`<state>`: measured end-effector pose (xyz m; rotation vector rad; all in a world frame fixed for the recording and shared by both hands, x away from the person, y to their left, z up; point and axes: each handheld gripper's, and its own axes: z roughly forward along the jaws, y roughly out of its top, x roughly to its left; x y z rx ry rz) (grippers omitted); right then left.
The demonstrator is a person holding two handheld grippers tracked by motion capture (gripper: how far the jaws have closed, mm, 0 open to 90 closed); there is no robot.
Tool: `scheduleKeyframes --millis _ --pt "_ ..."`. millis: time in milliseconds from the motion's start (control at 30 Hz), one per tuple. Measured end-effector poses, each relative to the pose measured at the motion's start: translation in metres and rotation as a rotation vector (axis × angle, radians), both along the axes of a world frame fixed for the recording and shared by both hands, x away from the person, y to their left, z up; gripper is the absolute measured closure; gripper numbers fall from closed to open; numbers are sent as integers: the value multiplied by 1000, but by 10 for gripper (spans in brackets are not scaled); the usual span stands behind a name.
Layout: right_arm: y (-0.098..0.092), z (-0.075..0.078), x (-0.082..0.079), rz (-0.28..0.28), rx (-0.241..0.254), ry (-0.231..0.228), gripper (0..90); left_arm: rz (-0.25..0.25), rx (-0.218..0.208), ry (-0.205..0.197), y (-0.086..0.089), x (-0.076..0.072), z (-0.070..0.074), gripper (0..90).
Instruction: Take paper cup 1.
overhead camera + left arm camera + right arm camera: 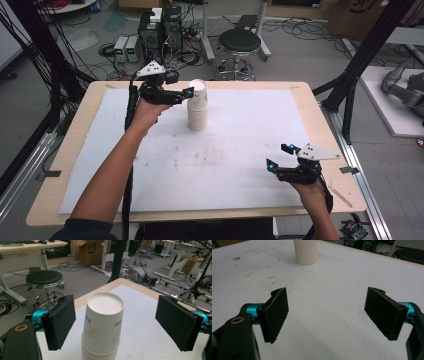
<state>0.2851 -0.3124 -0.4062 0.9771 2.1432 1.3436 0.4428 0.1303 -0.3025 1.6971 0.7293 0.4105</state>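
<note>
**Left claw set around the top of the cup stack**

Nearest the high camera, at lower left of the frame, a dark sleeve and forearm are seen reaching up to the left claw (189,93), held spread at the top cup, apparently so that one can be pinched off. The cup stack (197,111) is stood upside down on the white mat (240,160) of the desk (85,120), upper centre, its long axis vertical, bases upward. At lower right, the right claw (278,156) is held spread, well apart.
</note>
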Motion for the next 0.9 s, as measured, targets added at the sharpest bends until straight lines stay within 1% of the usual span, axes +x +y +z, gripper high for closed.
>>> scheduleKeyframes --millis 67,100,167,200,233,267,333,367,400,467,533,567,600,633,667,700,767,833,900 --pt "-1 0 0 -1 1 -4 198 -2 13 5 -3 5 1 163" --pt "-1 0 0 1 2 -4 198 -2 13 5 -3 5 1 163" --pt "-2 0 0 -3 4 -2 198 19 33 15 -8 12 0 164" --pt "-2 0 0 -2 5 -1 198 27 37 16 -9 14 -2 163" --pt "-2 0 0 -2 5 -1 198 32 48 19 -10 17 -4 163" --pt "-2 0 0 -3 4 -2 198 34 50 27 -12 19 -6 163" --pt "-3 0 0 -2 5 -5 198 17 49 51 -15 24 -12 162" --pt "-3 0 0 -2 5 -6 198 17 49 51 -15 24 -12 162" --pt "-3 0 0 -3 6 -5 198 8 60 51 -18 27 -15 162" --pt "-3 0 1 -3 6 -4 198 5 57 53 -21 29 -17 162" --pt "-2 -1 1 -4 6 -6 198 2 62 65 -25 32 -22 162" --pt "-2 -1 1 -4 6 -6 198 2 62 65 -25 32 -22 163" --pt "-2 -1 1 -3 10 1 198 5 68 78 -29 36 -26 163" --pt "-1 -1 1 -4 9 1 198 5 68 78 -29 36 -26 162" --pt "-1 -1 1 -2 9 -1 198 4 76 86 -31 39 -29 165" --pt "-1 -1 1 -2 9 -1 198 3 72 92 -32 40 -30 166" --pt "-2 -1 1 -1 8 1 198 -1 72 97 -34 42 -32 184" --pt "-2 -1 2 0 9 1 198 -8 82 97 -36 43 -34 205" --pt "-2 -1 2 -2 9 1 198 -4 84 99 -37 44 -35 221"
